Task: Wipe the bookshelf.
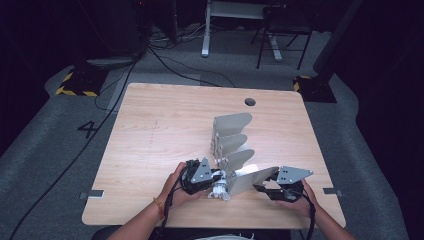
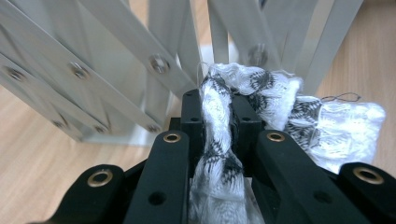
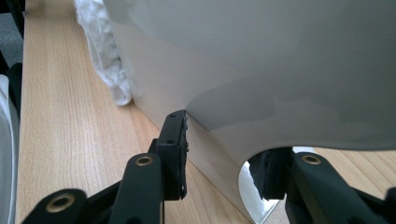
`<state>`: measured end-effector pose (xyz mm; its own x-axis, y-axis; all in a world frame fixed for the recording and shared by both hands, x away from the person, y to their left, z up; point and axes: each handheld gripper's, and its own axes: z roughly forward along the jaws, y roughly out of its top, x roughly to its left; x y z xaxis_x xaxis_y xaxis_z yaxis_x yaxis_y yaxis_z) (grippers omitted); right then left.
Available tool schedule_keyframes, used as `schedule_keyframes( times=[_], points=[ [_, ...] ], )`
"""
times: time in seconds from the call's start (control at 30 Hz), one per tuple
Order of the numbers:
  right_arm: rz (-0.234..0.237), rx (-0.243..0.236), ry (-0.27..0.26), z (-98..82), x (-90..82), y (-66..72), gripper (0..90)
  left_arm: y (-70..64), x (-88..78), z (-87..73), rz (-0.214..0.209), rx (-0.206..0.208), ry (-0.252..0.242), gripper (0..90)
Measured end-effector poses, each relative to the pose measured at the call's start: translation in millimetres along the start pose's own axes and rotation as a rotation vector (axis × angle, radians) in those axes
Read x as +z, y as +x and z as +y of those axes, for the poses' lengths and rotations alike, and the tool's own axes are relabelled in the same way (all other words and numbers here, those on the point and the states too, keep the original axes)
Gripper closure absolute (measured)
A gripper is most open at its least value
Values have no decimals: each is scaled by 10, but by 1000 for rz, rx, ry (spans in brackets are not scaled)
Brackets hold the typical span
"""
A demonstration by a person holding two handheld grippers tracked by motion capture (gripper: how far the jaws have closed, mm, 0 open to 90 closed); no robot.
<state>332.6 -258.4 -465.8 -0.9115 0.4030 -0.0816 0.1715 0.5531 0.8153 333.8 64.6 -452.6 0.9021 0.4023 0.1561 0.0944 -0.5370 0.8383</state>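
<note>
Soft cloth clamped at the rack's near end.
High view: a light, limp cloth (image 1: 220,190) is held on the worktop (image 1: 150,135) beside a stiff metal rack (image 1: 232,145). Left gripper view: jaws closed on the bunched cloth, best gripped there. Right gripper view: jaws straddle a smooth, slippery blade (image 3: 261,70); contact cannot be told.

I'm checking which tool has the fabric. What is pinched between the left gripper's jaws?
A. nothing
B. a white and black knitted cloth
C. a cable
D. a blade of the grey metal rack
B: in the left gripper view the left gripper has its jaws closed on the white and black knitted cloth, with the grey metal rack standing behind it.
</note>
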Motion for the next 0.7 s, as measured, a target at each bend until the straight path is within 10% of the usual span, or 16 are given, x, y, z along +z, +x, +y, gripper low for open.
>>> schedule_keyframes(
  times=[0.4,0.7],
  points=[
    [-10,8,11,6,27,21,621,-148,-423,407,-3,26,-264,797],
    [-11,12,13,0,27,15,620,-253,-406,384,-58,60,-235,796]
  ],
)
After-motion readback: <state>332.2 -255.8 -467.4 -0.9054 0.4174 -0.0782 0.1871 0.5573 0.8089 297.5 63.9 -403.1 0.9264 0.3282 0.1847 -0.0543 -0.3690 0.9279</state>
